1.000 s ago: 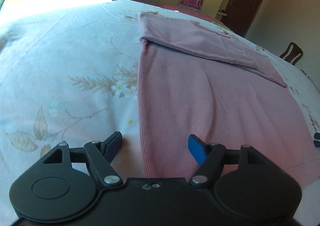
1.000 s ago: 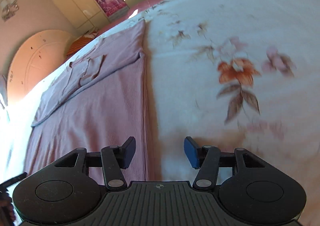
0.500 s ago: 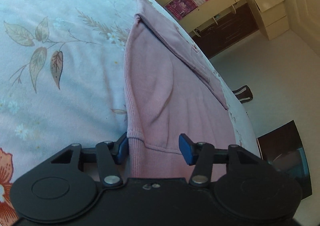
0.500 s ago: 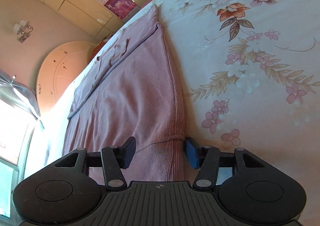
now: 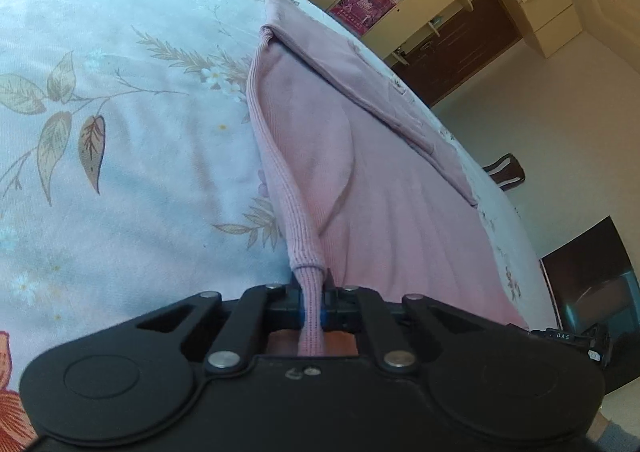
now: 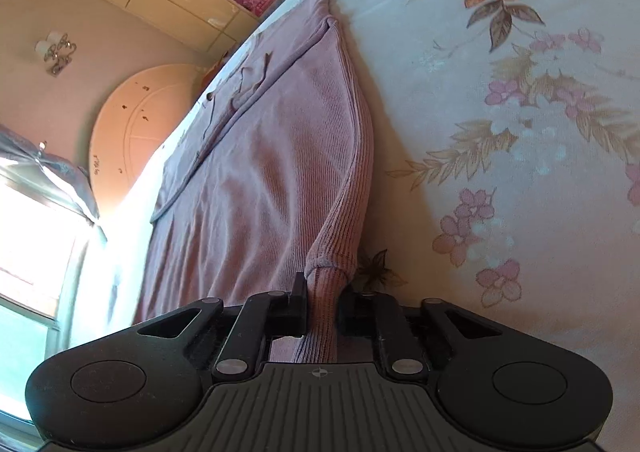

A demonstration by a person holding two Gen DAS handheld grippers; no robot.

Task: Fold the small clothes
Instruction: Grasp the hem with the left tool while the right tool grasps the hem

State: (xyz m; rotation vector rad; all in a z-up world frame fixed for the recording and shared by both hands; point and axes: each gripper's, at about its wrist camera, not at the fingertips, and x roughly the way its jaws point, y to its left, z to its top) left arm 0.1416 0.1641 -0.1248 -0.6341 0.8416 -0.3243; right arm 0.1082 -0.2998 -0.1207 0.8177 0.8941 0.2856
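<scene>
A pink ribbed garment (image 5: 360, 179) lies on the floral bedsheet (image 5: 120, 131), its far part folded over in a band. My left gripper (image 5: 312, 298) is shut on the garment's near left hem corner, which bunches up between the fingers. In the right wrist view the same pink garment (image 6: 260, 171) stretches away, and my right gripper (image 6: 322, 304) is shut on its near right hem corner. Both corners are pinched and lifted slightly off the sheet.
The bedsheet (image 6: 520, 131) extends widely on both sides of the garment. Cream wardrobes with purple posters (image 5: 360, 3) stand beyond the bed. A wooden chair (image 5: 506, 171) and a dark cabinet (image 5: 588, 284) are past the bed's right edge. A round headboard (image 6: 132, 123) and a bright window (image 6: 32, 252) are on the left.
Both grippers moved onto the garment's near hem corners and closed from open to shut on the fabric, bunching it between the fingers.
</scene>
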